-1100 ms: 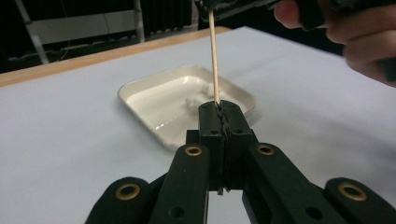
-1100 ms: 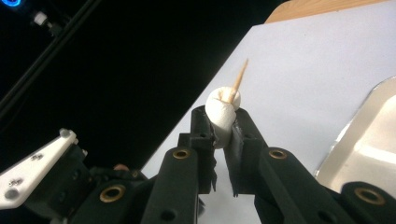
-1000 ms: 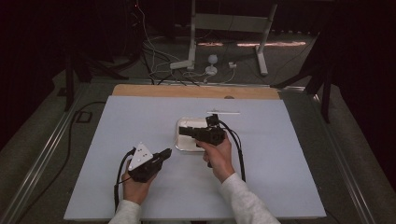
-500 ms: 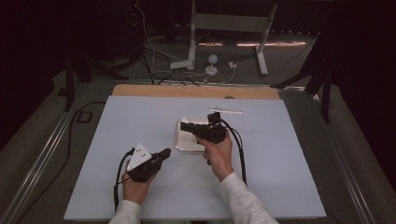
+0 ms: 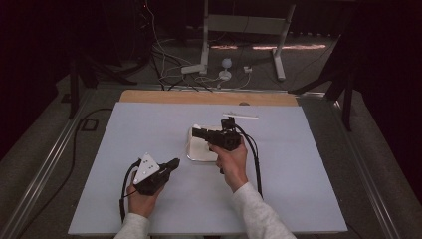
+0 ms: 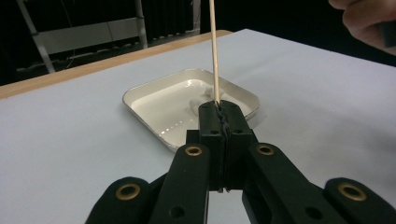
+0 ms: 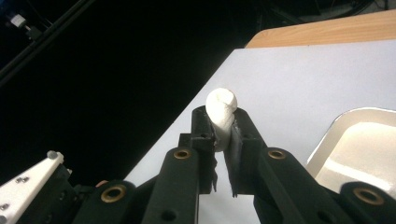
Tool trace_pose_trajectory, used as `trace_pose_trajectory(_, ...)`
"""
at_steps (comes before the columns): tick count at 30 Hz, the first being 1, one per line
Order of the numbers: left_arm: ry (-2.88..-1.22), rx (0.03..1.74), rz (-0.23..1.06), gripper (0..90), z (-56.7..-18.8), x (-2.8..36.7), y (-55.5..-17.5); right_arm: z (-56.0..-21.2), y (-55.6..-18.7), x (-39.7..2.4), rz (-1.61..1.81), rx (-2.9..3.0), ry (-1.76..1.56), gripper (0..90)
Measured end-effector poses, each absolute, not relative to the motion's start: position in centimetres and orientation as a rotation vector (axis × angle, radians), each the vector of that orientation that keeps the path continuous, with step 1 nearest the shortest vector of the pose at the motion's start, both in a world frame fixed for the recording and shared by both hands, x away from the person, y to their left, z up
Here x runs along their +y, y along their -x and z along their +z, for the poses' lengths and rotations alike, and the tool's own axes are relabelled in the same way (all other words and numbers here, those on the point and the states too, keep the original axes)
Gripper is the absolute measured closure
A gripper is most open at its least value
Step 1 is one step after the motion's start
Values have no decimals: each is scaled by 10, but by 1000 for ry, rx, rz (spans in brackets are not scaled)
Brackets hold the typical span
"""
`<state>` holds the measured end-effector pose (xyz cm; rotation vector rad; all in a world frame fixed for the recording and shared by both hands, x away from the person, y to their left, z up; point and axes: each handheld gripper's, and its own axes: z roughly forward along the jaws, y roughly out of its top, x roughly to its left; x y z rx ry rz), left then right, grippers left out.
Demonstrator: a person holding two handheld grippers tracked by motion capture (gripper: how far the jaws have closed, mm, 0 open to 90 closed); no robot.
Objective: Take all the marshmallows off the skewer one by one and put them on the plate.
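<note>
A pale table (image 5: 124, 149) is seen from above, with a person's two hands reaching in from the near edge. A thin wooden skewer (image 6: 213, 51) is clamped upright between the closed jaws of the left gripper (image 6: 219, 109), which is held near the table's front left. A white marshmallow (image 7: 222, 112) is pinched between the jaws of the right gripper (image 7: 223, 122), held just above a white square tray (image 6: 140, 100) near the table's middle. A further white piece (image 6: 198, 105) is seen lying in that tray.
</note>
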<state>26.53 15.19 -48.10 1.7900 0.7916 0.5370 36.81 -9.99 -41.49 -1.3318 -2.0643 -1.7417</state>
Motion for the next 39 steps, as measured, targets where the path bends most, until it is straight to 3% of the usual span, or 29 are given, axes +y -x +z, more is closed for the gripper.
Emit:
trace_pose_trajectory(4,-1878,839,556,900,-493,155,-266,-410,-373,-109,-1807,-2014,1389,832)
trace_pose_trajectory(11,-1817,867,547,900,-489,157,-267,-377,-381,-131,-1763,-2231,1355,826)
trace_pose_trajectory(39,-1788,905,556,898,-486,160,-271,-448,-385,-137,-1408,-2452,1462,749)
